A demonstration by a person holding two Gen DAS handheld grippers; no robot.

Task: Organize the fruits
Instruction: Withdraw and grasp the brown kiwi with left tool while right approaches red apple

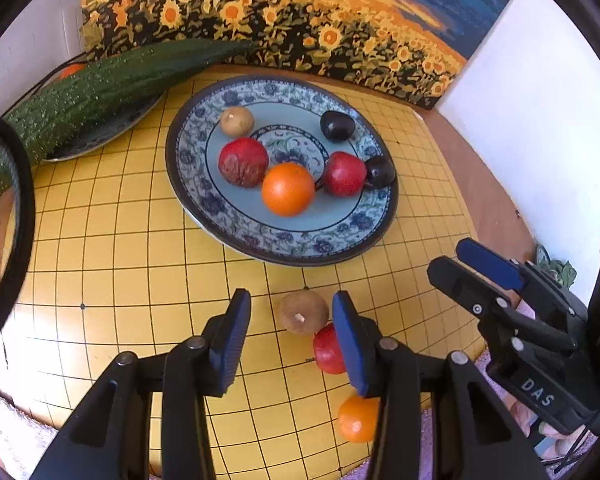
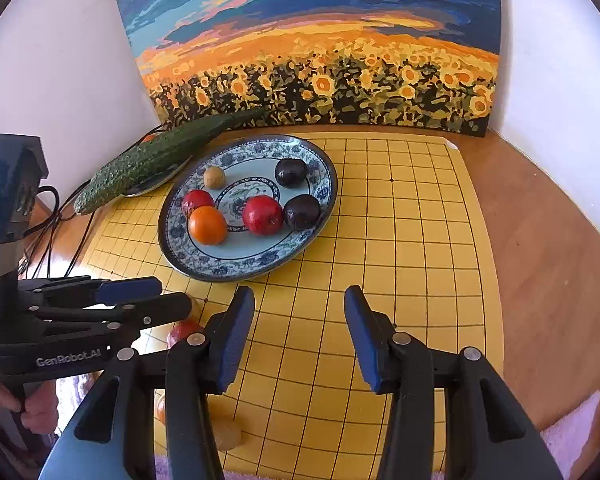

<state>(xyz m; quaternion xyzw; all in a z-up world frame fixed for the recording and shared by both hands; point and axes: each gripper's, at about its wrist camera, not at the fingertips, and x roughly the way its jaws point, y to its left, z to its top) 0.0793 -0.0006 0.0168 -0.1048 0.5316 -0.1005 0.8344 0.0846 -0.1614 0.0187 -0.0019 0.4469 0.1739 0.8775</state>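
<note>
A blue-patterned plate on the yellow grid board holds an orange, two red fruits, two dark plums and a brown fruit. In front of it on the board lie a loose brown fruit, a red fruit and an orange. My left gripper hovers open over them; the brown fruit sits just beyond its tips, near the right finger, untouched. My right gripper stands open to the right, over bare board.
A long cucumber lies across a second plate at the back left, with cables beside it. A sunflower painting leans on the white wall behind. The board rests on a round brown table. A hand holds the left gripper.
</note>
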